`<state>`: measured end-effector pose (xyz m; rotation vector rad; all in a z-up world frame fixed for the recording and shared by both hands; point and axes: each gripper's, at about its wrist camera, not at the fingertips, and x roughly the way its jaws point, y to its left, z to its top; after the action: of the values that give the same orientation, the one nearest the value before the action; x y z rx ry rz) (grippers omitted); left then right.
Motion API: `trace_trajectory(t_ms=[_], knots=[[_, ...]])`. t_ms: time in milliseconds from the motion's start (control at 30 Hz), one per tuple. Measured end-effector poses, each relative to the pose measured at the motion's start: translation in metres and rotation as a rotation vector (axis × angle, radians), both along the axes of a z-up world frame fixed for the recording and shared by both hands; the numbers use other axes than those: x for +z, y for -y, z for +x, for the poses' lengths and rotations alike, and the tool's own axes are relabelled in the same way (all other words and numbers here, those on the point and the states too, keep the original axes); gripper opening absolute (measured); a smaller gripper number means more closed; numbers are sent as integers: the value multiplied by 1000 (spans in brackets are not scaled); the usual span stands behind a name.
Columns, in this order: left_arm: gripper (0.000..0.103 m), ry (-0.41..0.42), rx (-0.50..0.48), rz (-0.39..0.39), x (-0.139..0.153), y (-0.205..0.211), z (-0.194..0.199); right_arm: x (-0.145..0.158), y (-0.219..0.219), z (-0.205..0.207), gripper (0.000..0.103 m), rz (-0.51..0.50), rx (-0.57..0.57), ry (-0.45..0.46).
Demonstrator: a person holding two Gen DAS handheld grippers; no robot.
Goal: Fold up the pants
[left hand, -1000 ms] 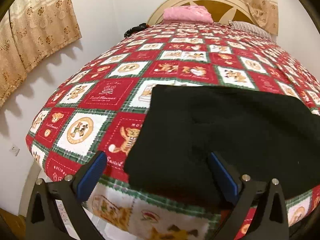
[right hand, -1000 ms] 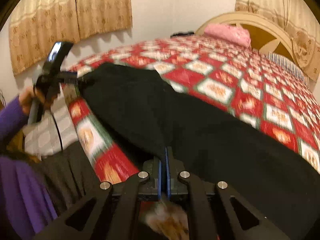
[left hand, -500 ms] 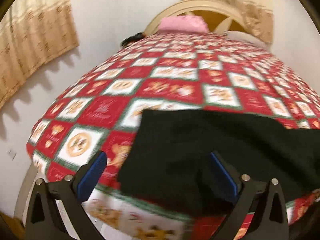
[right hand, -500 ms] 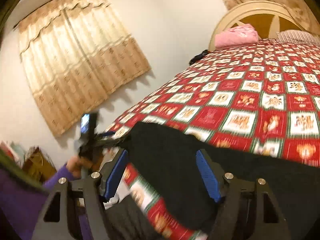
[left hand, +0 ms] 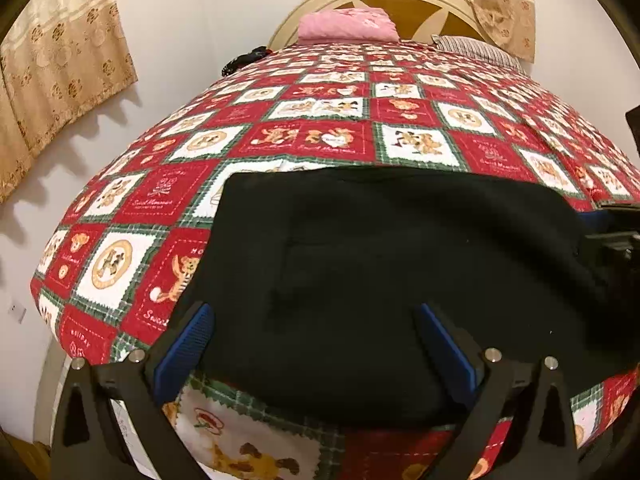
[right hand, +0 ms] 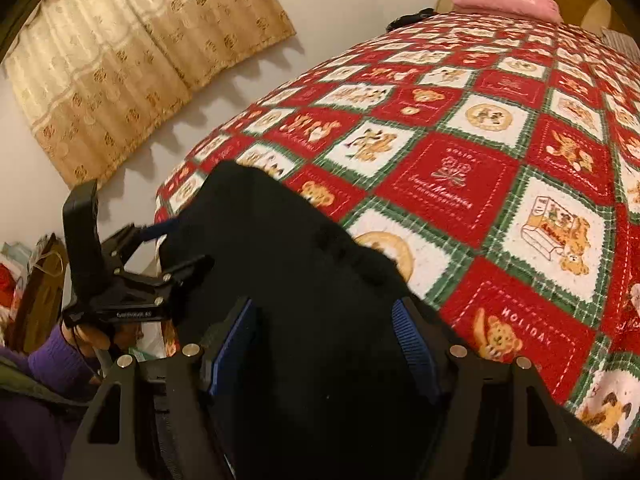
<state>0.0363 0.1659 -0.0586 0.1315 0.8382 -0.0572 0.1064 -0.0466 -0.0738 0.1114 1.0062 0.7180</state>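
Observation:
The black pants [left hand: 384,276] lie folded flat on the near end of the bed, reaching its front edge; they also show in the right wrist view [right hand: 304,304]. My left gripper [left hand: 316,344] is open, its blue pads spread wide over the pants' near left part, holding nothing. My right gripper [right hand: 324,352] is open too, with its pads either side of the black cloth at the pants' right end. The left gripper also shows in the right wrist view [right hand: 160,248], open beside the pants' far corner.
The bed carries a red, white and green patchwork quilt [left hand: 328,136] with bear prints. A pink pillow [left hand: 348,26] and a striped pillow [left hand: 476,48] lie at the headboard. A dark object [left hand: 244,60] sits at the bed's far left. Curtains [right hand: 132,60] hang on the wall.
My right gripper was shut on the pants' edge a second ago; it has opened and let go, and now hovers over the cloth. My left gripper stayed open over the pants.

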Motion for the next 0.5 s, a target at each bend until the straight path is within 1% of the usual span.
trace_trajectory(t_ms=[100,233,300,333,400,433,500], knots=[[103,-7,-4,-11,-1,0,2,3,-3,-9,72,66,91,-89],[103,-11,-11,-13,-2,1,4,2,-11,-7,72,20,113,-86],[103,-15,-9,-17,-1,0,5,-2,-12,5,72,22,83,-79],[103,-17,-9,-17,-1,0,5,-4,-11,11,72,44,74,-99],[103,-22,-9,-18,-1,0,5,-8,-15,21,72,132,84,-174],[103,-24,-8,-21,-1,0,5,-9,-21,24,72,197,119,-221],[103,-26,-7,-21,-1,0,5,-9,-29,25,72,256,166,-263]])
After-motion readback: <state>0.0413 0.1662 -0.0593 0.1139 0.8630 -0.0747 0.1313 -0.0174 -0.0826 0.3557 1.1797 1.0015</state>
